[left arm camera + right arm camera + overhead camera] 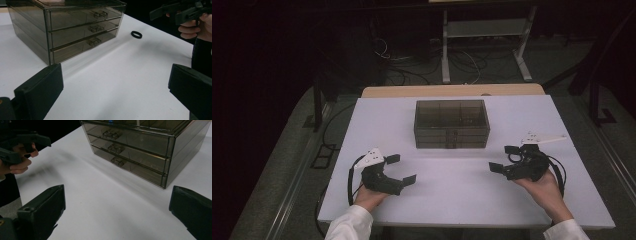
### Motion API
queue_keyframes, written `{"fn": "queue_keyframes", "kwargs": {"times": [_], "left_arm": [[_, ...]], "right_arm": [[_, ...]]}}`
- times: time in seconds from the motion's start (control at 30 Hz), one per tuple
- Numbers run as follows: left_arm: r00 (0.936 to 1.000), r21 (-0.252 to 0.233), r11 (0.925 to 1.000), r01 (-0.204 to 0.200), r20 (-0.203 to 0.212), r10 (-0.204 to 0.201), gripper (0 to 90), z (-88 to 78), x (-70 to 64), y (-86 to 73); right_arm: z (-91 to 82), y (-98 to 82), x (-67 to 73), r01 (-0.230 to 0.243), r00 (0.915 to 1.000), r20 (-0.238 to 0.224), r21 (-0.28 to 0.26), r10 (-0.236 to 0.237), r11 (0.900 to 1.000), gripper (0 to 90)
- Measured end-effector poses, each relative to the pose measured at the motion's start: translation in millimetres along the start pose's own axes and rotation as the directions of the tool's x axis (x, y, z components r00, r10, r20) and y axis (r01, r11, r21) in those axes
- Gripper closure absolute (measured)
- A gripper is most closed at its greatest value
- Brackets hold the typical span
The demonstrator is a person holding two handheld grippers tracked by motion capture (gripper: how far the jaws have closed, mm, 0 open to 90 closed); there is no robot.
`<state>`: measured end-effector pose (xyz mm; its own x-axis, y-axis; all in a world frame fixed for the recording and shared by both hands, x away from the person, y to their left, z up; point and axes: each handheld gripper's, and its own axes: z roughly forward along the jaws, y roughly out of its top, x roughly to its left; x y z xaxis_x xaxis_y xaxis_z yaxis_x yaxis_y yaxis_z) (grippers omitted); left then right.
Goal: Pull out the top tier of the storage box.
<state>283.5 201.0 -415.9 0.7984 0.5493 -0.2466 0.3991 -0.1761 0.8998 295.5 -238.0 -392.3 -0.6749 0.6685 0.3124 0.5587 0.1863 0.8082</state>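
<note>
Both grippers, left (401,169) and right (503,158), jaws spread, empty, lower frame; white table (452,200); smoked drawer box (451,124) centre; dark cabled floor (422,70) behind; drawer contents indistinct.

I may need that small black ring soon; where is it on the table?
In the left gripper view, the black ring lies on the white table, right of the drawer box, near the right claw.
</note>
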Motion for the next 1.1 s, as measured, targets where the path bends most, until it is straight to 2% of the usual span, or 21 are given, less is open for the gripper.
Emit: {"fn": "queue_keyframes", "kwargs": {"times": [1.1], "left_arm": [[1.0, -0.001, 1.0, -0.004, 0.003, 0.004, 0.0, -0.1, 0.4, 0.2]], "right_arm": [[33.6, 11.3, 4.4, -0.034, 0.9981, -0.05, 0.03, 0.035, 0.999, 0.2]]}}
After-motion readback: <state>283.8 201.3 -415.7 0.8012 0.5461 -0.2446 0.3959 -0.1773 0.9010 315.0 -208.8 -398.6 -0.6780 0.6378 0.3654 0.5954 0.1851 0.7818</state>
